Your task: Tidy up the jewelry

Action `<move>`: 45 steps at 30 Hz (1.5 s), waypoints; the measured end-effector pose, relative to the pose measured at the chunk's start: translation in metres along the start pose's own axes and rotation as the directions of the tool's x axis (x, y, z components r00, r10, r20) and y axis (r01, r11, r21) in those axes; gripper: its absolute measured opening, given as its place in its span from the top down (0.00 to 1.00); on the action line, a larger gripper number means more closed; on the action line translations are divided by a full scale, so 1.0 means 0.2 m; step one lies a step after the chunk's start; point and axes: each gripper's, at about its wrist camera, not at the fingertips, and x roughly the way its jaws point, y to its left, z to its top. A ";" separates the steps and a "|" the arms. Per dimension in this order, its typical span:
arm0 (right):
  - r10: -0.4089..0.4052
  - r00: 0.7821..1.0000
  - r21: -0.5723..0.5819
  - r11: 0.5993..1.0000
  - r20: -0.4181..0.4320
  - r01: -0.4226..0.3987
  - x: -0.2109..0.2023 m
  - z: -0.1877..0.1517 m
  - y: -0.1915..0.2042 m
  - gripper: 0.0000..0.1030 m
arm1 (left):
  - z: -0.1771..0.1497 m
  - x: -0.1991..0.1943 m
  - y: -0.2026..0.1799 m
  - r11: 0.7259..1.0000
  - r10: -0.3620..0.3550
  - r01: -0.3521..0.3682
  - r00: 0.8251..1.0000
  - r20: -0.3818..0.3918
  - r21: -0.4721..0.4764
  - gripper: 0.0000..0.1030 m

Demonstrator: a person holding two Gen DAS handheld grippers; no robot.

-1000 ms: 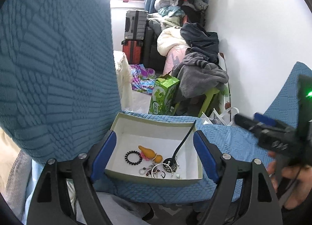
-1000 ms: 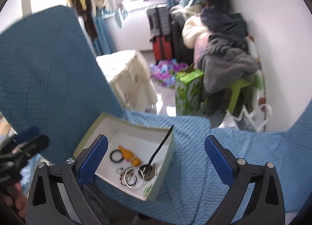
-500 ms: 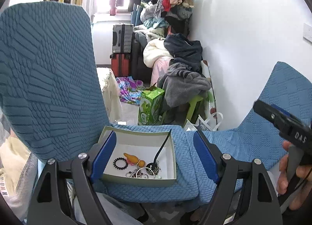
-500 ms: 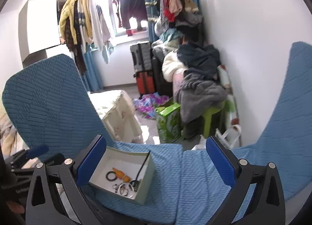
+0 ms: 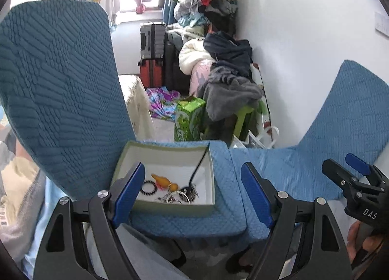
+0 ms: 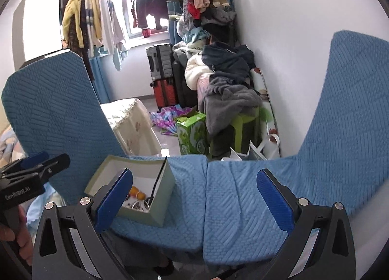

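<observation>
Blue chair seats (image 6: 194, 182) hold the jewelry box (image 5: 165, 180) at lower centre; both grippers, left (image 5: 192, 192) and right (image 6: 194, 197), hang spread and empty, likely before a first pick.

A lived-in bedroom or storage room of a home. Behind the two blue quilted chairs (image 6: 206, 190): stacked suitcases (image 6: 161, 78) below the window (image 6: 145, 25), garments on a hanging rail (image 6: 92, 12), a clothes heap (image 6: 223, 80) along the white wall, and a green carton (image 6: 192, 131) on the floor.
</observation>
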 end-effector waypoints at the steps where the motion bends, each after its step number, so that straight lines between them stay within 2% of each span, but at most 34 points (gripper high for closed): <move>1: -0.006 1.000 0.003 1.000 -0.007 0.006 0.00 -0.02 0.00 0.01 | -0.02 0.01 0.00 1.000 -0.002 0.001 1.000 -0.008 -0.003 0.21; 16: -0.024 0.994 0.029 0.999 -0.108 0.027 0.08 -0.27 0.02 0.01 | -0.18 0.06 0.03 0.998 0.061 -0.064 0.995 -0.083 -0.029 0.21; 21: -0.022 0.992 0.014 1.000 -0.125 0.024 0.09 -0.28 0.05 0.01 | -0.20 0.07 0.03 0.998 0.060 -0.063 0.994 -0.087 -0.027 0.21; 31: -0.010 0.996 0.011 1.000 -0.090 0.011 0.05 -0.24 0.06 0.01 | -0.19 0.05 0.03 0.997 0.073 -0.074 0.995 -0.073 -0.014 0.21; 42: -0.002 0.996 -0.035 0.999 -0.090 -0.001 0.08 -0.23 0.10 0.01 | -0.18 0.08 0.04 0.995 0.098 -0.099 0.992 -0.079 -0.020 0.21; 45: -0.004 0.995 -0.033 0.999 -0.097 0.000 0.10 -0.23 0.10 0.01 | -0.18 0.09 0.06 0.996 0.085 -0.088 0.993 -0.084 -0.034 0.21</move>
